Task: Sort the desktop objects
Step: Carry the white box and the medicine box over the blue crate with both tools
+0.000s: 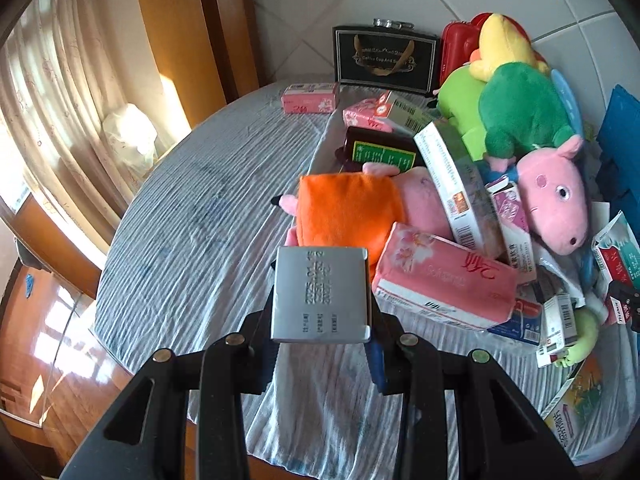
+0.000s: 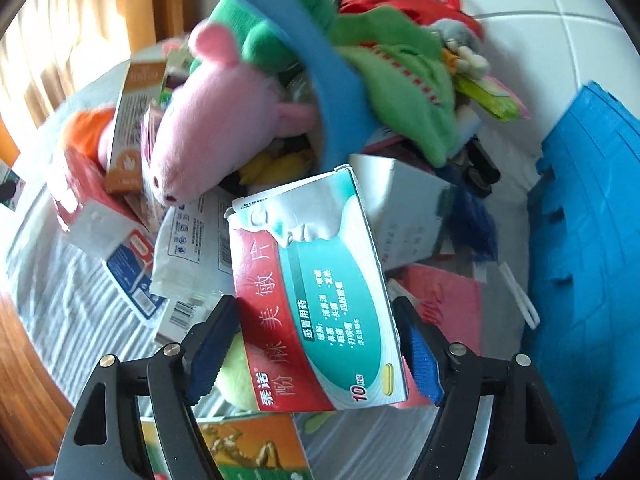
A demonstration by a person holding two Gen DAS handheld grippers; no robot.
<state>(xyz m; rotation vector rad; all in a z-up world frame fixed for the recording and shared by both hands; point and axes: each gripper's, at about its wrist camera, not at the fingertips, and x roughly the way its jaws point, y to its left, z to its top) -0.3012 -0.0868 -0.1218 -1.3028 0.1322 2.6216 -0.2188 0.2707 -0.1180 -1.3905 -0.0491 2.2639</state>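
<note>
My left gripper (image 1: 322, 344) is shut on a small silver box (image 1: 320, 294) with printed dates, held above the striped tablecloth (image 1: 192, 232). My right gripper (image 2: 316, 344) is shut on a red, white and teal medicine box (image 2: 316, 300), held above the pile. The pile holds a pink pig plush (image 1: 554, 200), seen too in the right wrist view (image 2: 204, 132), an orange-dressed pig plush (image 1: 352, 208), a green plush (image 1: 520, 112), a pink tissue pack (image 1: 444, 276) and several medicine boxes.
A black gift box (image 1: 386, 58) and a red case (image 1: 458, 50) stand at the back by the tiled wall. A blue crate (image 2: 588, 248) stands at the right. Two pink tissue packs (image 1: 310, 98) lie far back. The table's left half shows only cloth. Curtains hang left.
</note>
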